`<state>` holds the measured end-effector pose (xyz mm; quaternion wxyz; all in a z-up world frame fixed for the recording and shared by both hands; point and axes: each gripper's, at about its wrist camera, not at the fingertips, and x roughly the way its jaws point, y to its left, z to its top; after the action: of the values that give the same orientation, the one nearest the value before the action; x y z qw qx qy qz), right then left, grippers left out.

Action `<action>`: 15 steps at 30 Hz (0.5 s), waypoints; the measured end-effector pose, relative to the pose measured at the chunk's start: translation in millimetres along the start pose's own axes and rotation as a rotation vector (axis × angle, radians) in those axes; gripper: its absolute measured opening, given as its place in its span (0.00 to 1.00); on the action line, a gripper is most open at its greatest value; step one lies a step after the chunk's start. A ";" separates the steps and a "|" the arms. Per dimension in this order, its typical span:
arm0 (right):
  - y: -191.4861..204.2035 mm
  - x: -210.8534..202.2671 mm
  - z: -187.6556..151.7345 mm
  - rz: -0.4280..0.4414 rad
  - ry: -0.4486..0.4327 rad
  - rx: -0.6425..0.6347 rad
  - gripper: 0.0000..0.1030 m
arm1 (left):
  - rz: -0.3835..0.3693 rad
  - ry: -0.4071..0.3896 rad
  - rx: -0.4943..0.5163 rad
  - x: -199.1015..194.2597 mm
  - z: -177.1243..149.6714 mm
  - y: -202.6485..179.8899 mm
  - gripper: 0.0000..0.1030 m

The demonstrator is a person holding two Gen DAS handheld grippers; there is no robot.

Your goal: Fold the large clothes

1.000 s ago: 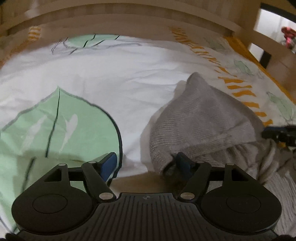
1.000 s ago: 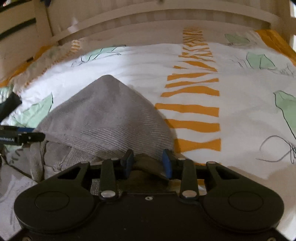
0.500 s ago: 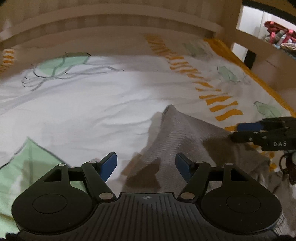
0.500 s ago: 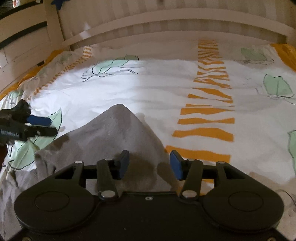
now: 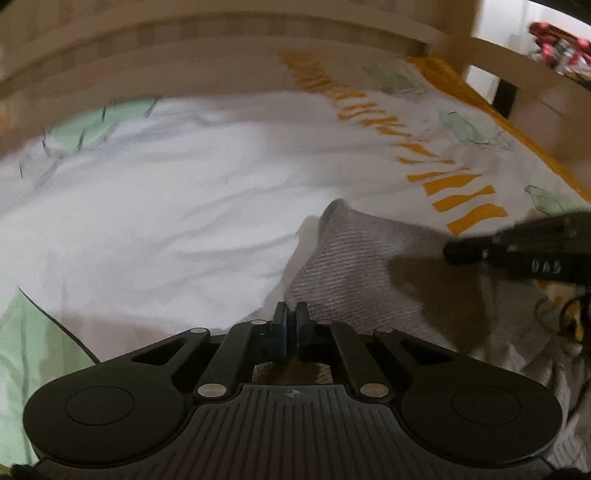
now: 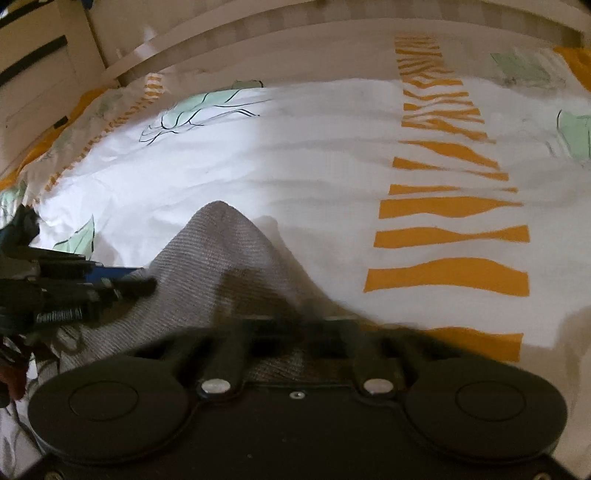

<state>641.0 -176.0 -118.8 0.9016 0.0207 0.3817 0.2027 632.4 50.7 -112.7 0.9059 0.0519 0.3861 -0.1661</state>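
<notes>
A grey ribbed garment (image 5: 354, 266) lies on the bed, bunched into a peak; it also shows in the right wrist view (image 6: 221, 266). My left gripper (image 5: 291, 321) is shut at the garment's near left edge; I cannot tell whether cloth is pinched between its pads. My right gripper (image 6: 295, 325) is low over the garment's near right side; its fingers are motion-blurred and I cannot tell their state. The right gripper shows from the side in the left wrist view (image 5: 517, 247), the left gripper in the right wrist view (image 6: 92, 284).
The bed cover (image 5: 166, 206) is white with green leaves and orange stripes (image 6: 450, 236). A wooden bed rail (image 6: 295, 33) runs along the far side. A wooden post (image 5: 476, 22) stands at the far right corner.
My left gripper has closed from wide open. Both grippers have come lower onto the garment's near edge. The right gripper's fingers have blurred with motion.
</notes>
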 end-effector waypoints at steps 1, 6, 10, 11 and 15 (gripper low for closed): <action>3.9 -8.0 1.0 -0.008 -0.030 -0.025 0.09 | 0.013 -0.042 0.020 -11.6 -2.3 -4.2 0.04; 20.1 -73.5 -10.6 0.007 -0.202 -0.106 0.09 | 0.005 -0.270 0.013 -83.5 -24.7 -15.1 0.04; 40.5 -136.0 -39.7 0.019 -0.307 -0.238 0.09 | -0.039 -0.436 0.163 -153.5 -66.7 -37.1 0.04; 45.2 -151.1 -49.9 0.026 -0.325 -0.269 0.09 | -0.051 -0.452 0.198 -166.8 -78.5 -42.6 0.04; 66.9 -200.3 -102.1 0.056 -0.345 -0.388 0.09 | -0.129 -0.437 0.336 -211.6 -136.6 -60.3 0.04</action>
<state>421.1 -203.0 -42.1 0.9345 -0.1077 0.1754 0.2904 381.8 79.6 -54.1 0.9338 0.1398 0.1512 -0.2925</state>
